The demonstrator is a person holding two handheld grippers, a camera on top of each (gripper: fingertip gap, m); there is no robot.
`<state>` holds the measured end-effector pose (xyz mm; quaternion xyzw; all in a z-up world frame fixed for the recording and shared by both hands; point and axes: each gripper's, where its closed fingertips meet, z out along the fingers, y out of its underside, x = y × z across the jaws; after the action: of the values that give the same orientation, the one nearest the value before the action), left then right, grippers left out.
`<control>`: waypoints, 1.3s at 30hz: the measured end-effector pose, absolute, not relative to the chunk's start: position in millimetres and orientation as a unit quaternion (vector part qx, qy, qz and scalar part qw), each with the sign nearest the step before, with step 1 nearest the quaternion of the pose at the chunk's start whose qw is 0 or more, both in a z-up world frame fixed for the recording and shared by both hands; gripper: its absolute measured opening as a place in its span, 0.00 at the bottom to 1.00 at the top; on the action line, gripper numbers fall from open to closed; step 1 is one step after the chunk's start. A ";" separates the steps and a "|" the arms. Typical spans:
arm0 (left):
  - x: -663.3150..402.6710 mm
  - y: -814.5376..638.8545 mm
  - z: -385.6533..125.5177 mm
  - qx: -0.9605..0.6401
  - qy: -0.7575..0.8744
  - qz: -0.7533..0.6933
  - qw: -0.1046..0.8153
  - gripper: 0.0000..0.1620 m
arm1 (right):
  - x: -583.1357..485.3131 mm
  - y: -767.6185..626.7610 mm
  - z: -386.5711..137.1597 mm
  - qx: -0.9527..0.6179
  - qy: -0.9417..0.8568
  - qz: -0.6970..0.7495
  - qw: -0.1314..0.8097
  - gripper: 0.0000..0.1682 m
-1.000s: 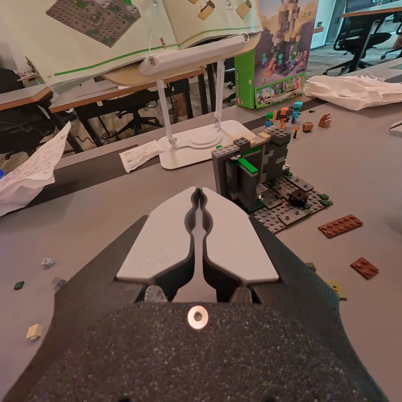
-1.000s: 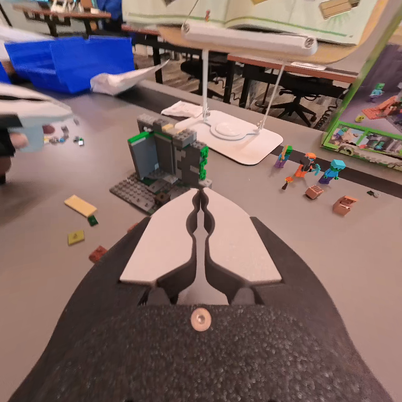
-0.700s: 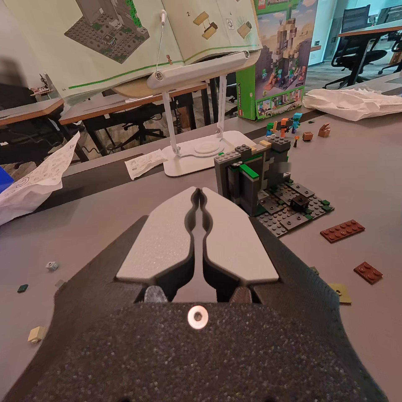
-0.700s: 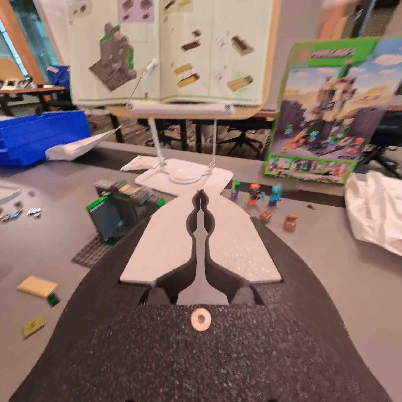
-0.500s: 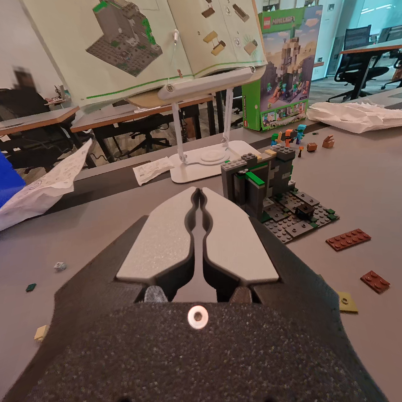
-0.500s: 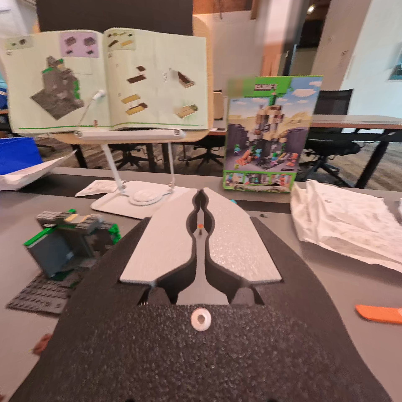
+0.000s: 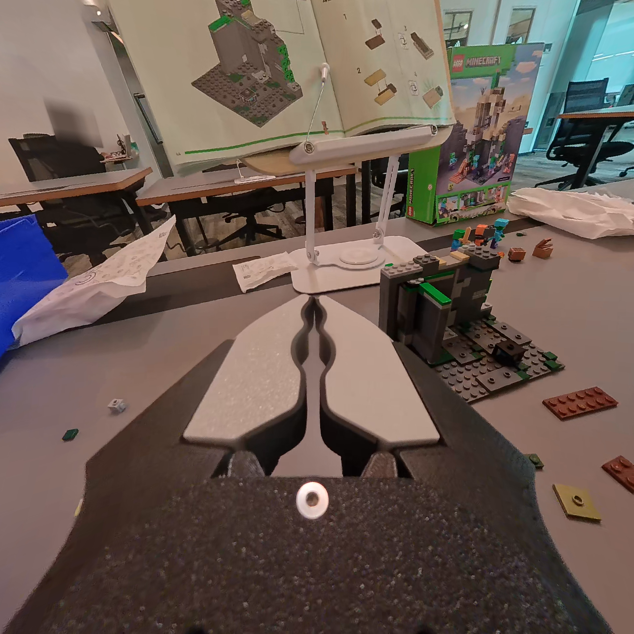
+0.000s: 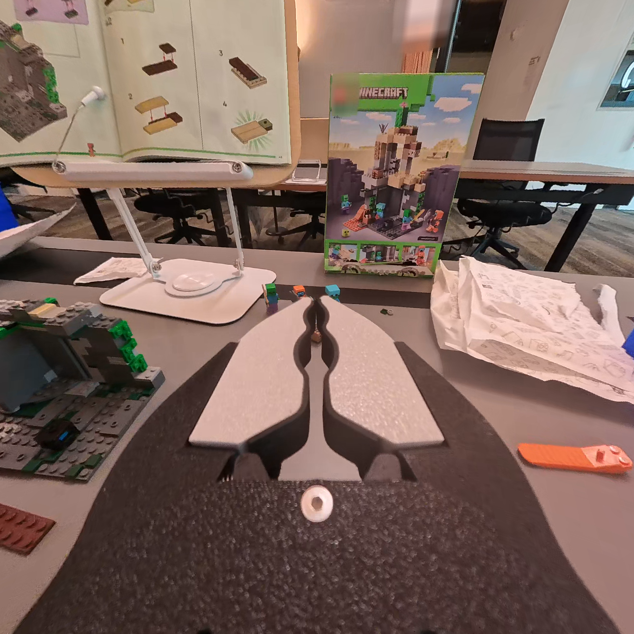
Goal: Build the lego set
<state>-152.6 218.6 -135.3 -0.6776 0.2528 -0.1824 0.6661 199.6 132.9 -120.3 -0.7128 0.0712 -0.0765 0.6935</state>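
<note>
The grey and green lego build [image 7: 446, 315] stands on its dark baseplate [image 7: 487, 380] right of my left gripper [image 7: 313, 302], which is shut and empty above the table. It also shows at the left of the right wrist view [image 8: 68, 356]. My right gripper [image 8: 315, 301] is shut and empty, to the right of the build. Two brown plates [image 7: 579, 402] [image 7: 621, 473] and an olive tile [image 7: 576, 501] lie loose near the baseplate. A brown plate [image 8: 20, 528] lies at the lower left. The open instruction book [image 8: 147, 82] sits on a white stand [image 8: 185, 291].
Three minifigures [image 8: 298, 295] stand behind my right fingertips. The set box [image 8: 394, 171] stands at the back. Crumpled paper bags [image 8: 528, 329] [image 7: 89, 281] lie right and left. An orange brick separator [image 8: 576, 458] lies at right. Small loose pieces [image 7: 116, 405] lie at left. A blue bin [image 7: 24, 271] is far left. My right fingertips sit around 35 centimetres from my left ones. The olive tile [image 7: 576, 501] is closer to my left gripper, around 20 centimetres from its tips; the right tips are 30 centimetres off. The brown plate [image 8: 20, 528] is about 25 centimetres from both grippers' fingertips. The left camera catches it too, in the left wrist view [image 7: 586, 399].
Both grippers tilted up and stayed shut. The right gripper swung right, away from the build, so the box and paper bags came into view.
</note>
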 end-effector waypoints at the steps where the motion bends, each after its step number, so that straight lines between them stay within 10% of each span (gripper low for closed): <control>1: -152.7 218.6 -135.2 -0.678 0.253 -0.183 0.666 0.00 | 200.5 133.1 -121.1 -0.713 0.071 -0.079 0.693 0.00; 39: -121.5 193.7 -145.2 -0.661 0.343 -0.249 0.619 0.00 | 135.3 134.5 -118.0 -0.711 -0.066 -0.013 0.700 0.00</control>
<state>-121.5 193.7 -145.2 -0.6611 0.3430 -0.2487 0.6193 135.3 134.5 -118.0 -0.7114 -0.0662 -0.0125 0.6995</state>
